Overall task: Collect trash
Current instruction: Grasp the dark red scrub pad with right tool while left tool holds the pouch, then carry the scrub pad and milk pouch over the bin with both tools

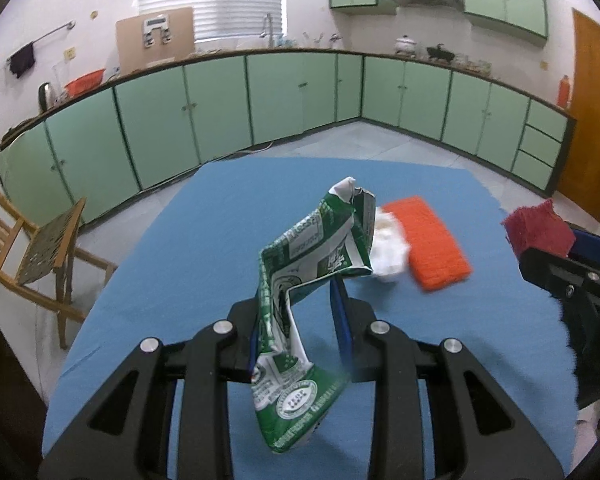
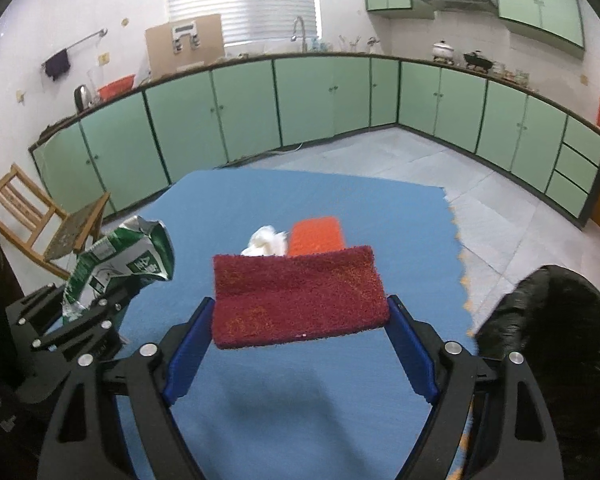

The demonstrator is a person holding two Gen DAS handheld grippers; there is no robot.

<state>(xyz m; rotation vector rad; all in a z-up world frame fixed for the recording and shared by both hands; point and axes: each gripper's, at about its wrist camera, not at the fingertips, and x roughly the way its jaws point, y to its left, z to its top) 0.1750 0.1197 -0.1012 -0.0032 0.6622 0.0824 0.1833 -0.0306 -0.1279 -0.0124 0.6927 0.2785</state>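
Note:
My left gripper (image 1: 300,294) is shut on a crumpled green and white carton (image 1: 300,248), held up above the blue mat (image 1: 172,264). In the right wrist view that carton (image 2: 120,260) and the left gripper (image 2: 80,320) show at the left. My right gripper (image 2: 300,306) stands wide, its blue pads (image 2: 190,352) pressing both ends of a dark red scrub pad (image 2: 300,292), lifted off the mat. The left wrist view has the red pad (image 1: 538,228) at its right edge. An orange sponge (image 2: 316,234) and a white crumpled tissue (image 2: 266,240) lie side by side on the mat beyond.
A black trash bag (image 2: 552,320) sits off the mat's right edge. A wooden chair (image 1: 48,256) stands to the left of the table. Green cabinets (image 1: 220,100) line the far walls across a tiled floor (image 2: 460,184).

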